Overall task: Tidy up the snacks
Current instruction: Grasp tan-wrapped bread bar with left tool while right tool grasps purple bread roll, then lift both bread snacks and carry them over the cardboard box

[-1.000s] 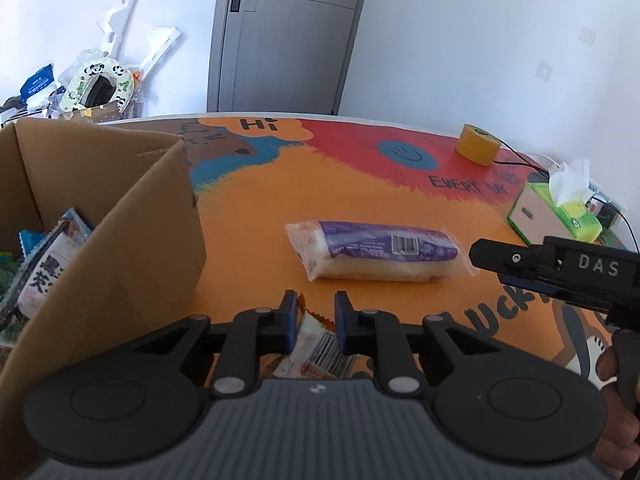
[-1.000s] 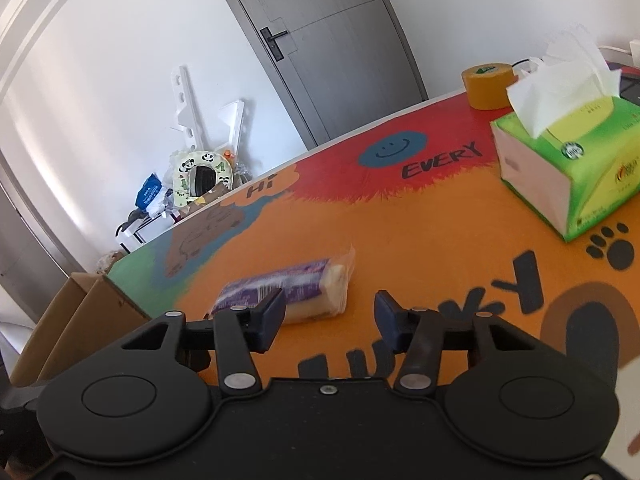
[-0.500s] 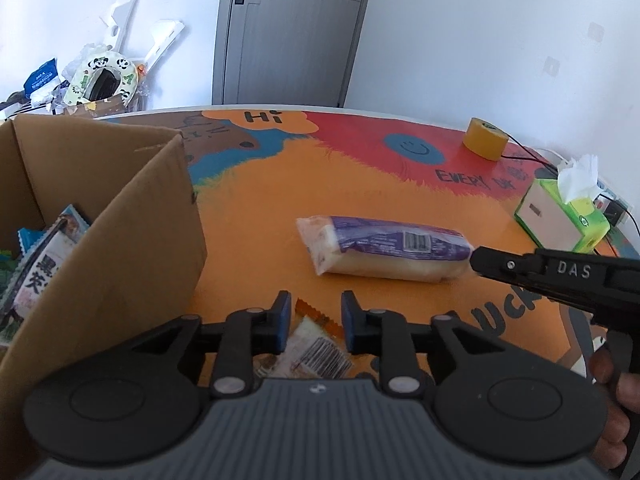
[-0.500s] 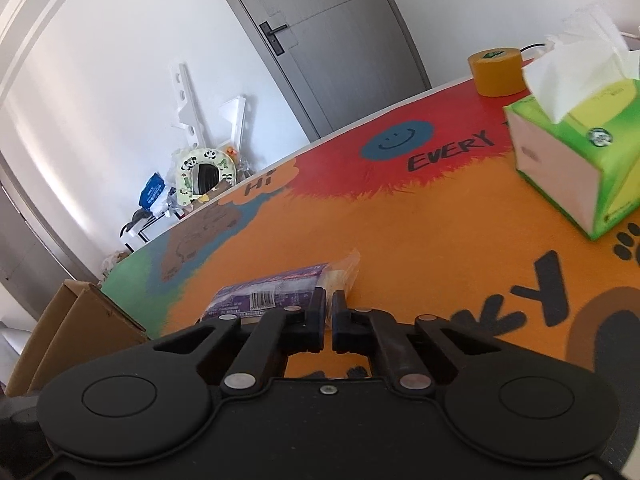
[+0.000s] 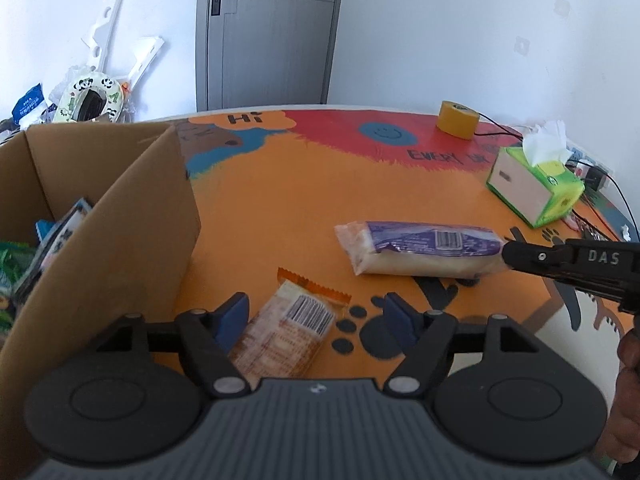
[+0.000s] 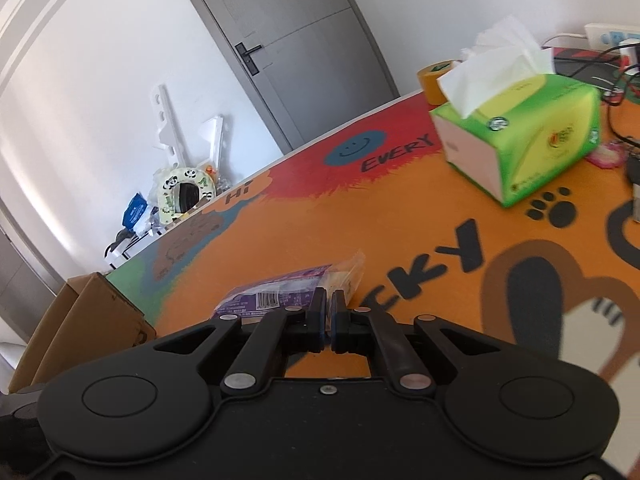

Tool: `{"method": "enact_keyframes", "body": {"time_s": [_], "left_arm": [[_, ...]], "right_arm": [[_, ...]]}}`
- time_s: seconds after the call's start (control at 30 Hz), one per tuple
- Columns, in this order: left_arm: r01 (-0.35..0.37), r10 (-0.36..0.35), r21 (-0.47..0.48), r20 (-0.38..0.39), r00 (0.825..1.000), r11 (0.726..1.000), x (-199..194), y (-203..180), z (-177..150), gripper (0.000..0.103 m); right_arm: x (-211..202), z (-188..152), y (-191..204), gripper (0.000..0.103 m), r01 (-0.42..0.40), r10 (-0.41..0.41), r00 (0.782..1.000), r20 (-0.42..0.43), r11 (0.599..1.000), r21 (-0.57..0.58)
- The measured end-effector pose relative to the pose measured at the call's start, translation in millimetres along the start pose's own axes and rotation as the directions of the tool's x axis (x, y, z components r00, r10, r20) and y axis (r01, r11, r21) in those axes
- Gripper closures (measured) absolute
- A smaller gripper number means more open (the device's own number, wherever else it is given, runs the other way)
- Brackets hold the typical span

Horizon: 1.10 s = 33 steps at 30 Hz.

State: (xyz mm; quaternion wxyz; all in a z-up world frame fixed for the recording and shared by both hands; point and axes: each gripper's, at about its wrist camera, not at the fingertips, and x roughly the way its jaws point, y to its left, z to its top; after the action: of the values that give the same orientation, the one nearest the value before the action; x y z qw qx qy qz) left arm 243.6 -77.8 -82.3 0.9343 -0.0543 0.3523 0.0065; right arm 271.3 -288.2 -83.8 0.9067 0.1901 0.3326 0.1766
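The snacks are split between the desk and a box: a long clear-wrapped bread roll with a purple label (image 5: 424, 249) lies flat on the orange middle of the colourful printed desk (image 5: 280, 200), and a smaller orange-edged packet with a barcode (image 5: 288, 328) lies nearer, just left of the printed paw marks. More packets, among them green and white ones (image 5: 36, 248), sit inside the open brown cardboard box (image 5: 132, 240) at the desk's left side.

The left hand-held gripper (image 5: 316, 316) has just been opening; its blue-padded jaws stand apart and released, the left pad just beside the small packet's left edge, the right pad well clear of it. The packet rests on the desk between them, not pinched.

The right hand-held gripper (image 6: 329, 320) is clenched, its jaws drawn together with only a thin slit between them. From the left wrist view its tip (image 5: 516, 254) meets the right end of the purple-labelled roll; from its own camera the roll's wrapper end (image 6: 344, 276) shows just past the jaws. Whether the film is actually caught in the slit I cannot tell.

Far right on the desk stand a green tissue box with white tissue sticking up (image 5: 536, 184) and a roll of yellow tape (image 5: 456, 122).
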Motion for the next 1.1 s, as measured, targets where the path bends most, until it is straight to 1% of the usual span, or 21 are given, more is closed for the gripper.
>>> {"method": "enact_keyframes", "body": {"time_s": [0.2,0.43,0.53,0.57,0.6,0.63,0.67,0.73,0.8,0.87,0.93,1.0,1.1], "left_arm": [[0.015,-0.015,-0.004,-0.005,1.000,1.000,-8,1,-11,0.030],[0.022,-0.022,-0.009,-0.001,1.000,1.000,-17,2,-21,0.031],[0.023,-0.023,-0.004,-0.011,1.000,1.000,-18,3,-26,0.038],[0.015,-0.015,0.004,-0.012,1.000,1.000,-18,2,-28,0.049],[-0.013,0.014,0.022,-0.015,1.000,1.000,-18,1,-30,0.066],[-0.042,0.042,0.040,-0.004,0.999,0.998,-19,0,-31,0.069],[-0.043,0.043,0.035,-0.004,0.999,0.998,-19,1,-32,0.069],[-0.018,0.018,0.006,-0.004,1.000,1.000,-22,5,-32,0.069],[-0.009,0.009,0.000,0.010,1.000,1.000,-25,7,-32,0.069],[0.004,-0.004,-0.006,0.023,1.000,1.000,-29,7,-32,0.069],[0.011,-0.011,-0.009,0.031,0.999,1.000,-31,8,-31,0.069],[0.012,-0.011,-0.015,0.031,0.999,1.000,-32,9,-31,0.069],[0.011,-0.010,-0.024,0.032,0.999,1.000,-32,11,-31,0.069]], "right_arm": [[-16,-11,3,0.099,0.012,-0.012,1.000,0.010,1.000,-0.004],[-29,-23,13,0.099,0.016,-0.016,1.000,0.004,1.000,-0.017],[-34,-31,15,0.099,0.018,-0.018,1.000,-0.008,1.000,-0.023],[-36,-33,16,0.099,0.016,-0.016,1.000,-0.014,1.000,-0.022],[-37,-35,17,0.097,0.012,-0.013,1.000,-0.022,1.000,-0.022],[-38,-37,19,0.093,0.008,-0.008,0.999,-0.035,1.000,-0.026],[-40,-40,22,0.089,0.001,-0.002,0.999,-0.048,1.000,-0.031],[-47,-43,26,0.083,-0.001,-0.001,0.999,-0.039,0.999,-0.044],[-50,-41,30,0.060,0.013,-0.015,1.000,-0.025,0.997,-0.074],[-51,-40,31,0.051,0.020,-0.021,1.000,-0.016,0.996,-0.083],[-50,-37,33,0.048,0.018,-0.019,1.000,-0.004,0.995,-0.098],[-49,-32,36,0.042,0.002,-0.001,1.000,0.010,0.993,-0.115],[-43,-23,42,0.041,-0.025,0.029,0.999,0.021,0.989,-0.149]]}}
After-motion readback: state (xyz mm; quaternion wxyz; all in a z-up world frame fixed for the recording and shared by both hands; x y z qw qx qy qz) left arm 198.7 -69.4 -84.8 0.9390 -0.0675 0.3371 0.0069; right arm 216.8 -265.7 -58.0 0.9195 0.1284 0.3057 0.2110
